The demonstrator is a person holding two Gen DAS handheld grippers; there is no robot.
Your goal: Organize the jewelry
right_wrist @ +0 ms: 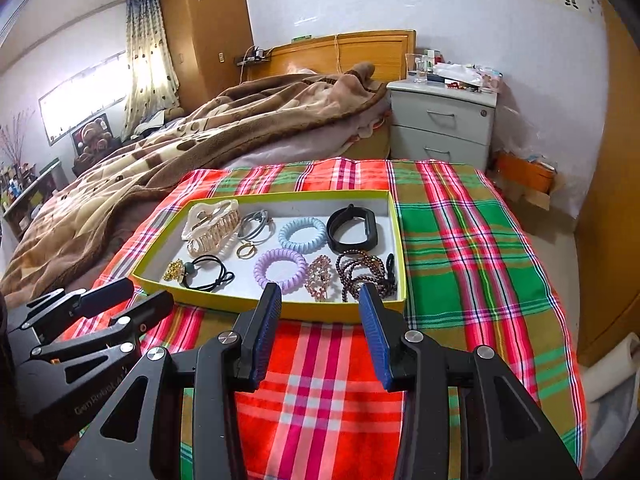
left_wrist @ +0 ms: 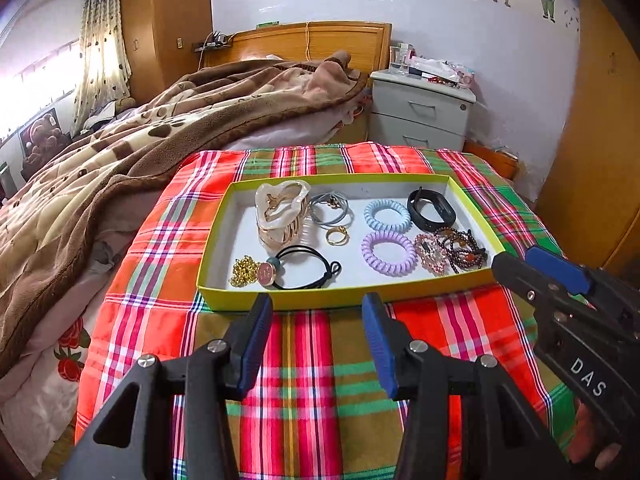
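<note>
A yellow-green tray (left_wrist: pixel 340 298) (right_wrist: pixel 224 305) lies on a plaid cloth and holds jewelry: a cream hair claw (left_wrist: pixel 282 210) (right_wrist: pixel 212 226), grey hair ties (left_wrist: pixel 331 210), a gold ring (left_wrist: pixel 337 236), a blue coil band (left_wrist: pixel 387 215) (right_wrist: pixel 302 233), a purple coil band (left_wrist: pixel 389 253) (right_wrist: pixel 281 270), a black wristband (left_wrist: pixel 432 210) (right_wrist: pixel 352 229), dark bead bracelets (left_wrist: pixel 464 250) (right_wrist: pixel 362 270), a pink bead bracelet (left_wrist: pixel 430 254), a black hair tie (left_wrist: pixel 304 266) and a gold chain (left_wrist: pixel 243 271). My left gripper (left_wrist: pixel 317 304) is open and empty before the tray. My right gripper (right_wrist: pixel 320 294) is open and empty at the tray's near edge.
The plaid cloth (left_wrist: pixel 312 380) (right_wrist: pixel 472 248) covers the foot of a bed with a brown blanket (left_wrist: pixel 120 148). A white nightstand (left_wrist: pixel 420 114) (right_wrist: pixel 440 128) with clutter stands behind. A wooden wardrobe (right_wrist: pixel 616 200) is on the right.
</note>
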